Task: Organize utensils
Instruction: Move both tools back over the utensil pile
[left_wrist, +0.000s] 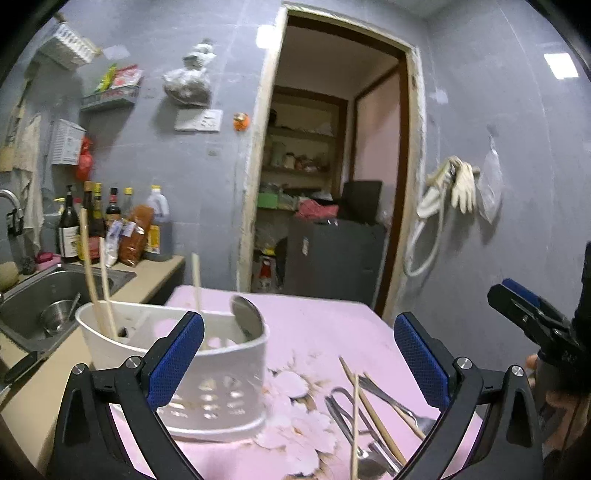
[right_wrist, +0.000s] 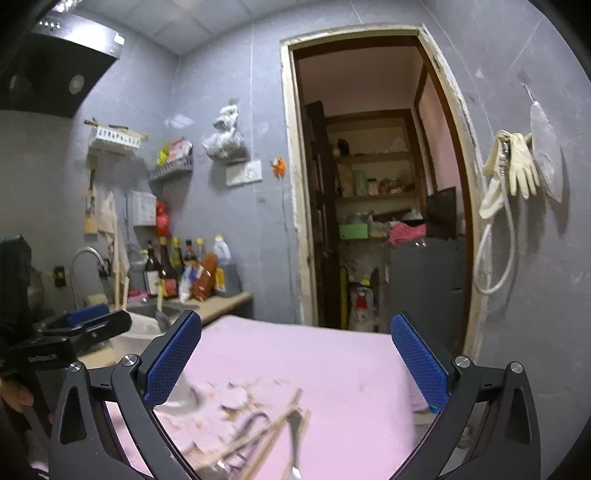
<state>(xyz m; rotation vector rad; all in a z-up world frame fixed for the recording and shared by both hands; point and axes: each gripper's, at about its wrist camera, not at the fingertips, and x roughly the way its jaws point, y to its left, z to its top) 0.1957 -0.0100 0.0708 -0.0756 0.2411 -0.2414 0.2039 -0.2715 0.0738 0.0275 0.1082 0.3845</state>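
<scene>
A white utensil holder stands on the pink floral tablecloth, left of centre in the left wrist view. It holds chopsticks and a metal spoon. A loose pile of chopsticks and metal utensils lies on the cloth to its right. My left gripper is open and empty, above the cloth between holder and pile. My right gripper is open and empty above the blurred utensil pile. The right gripper also shows at the right edge of the left wrist view.
A steel sink with a bowl sits left of the table. Sauce bottles stand on the counter behind it. A doorway opens behind the table. Gloves and a hose hang on the right wall.
</scene>
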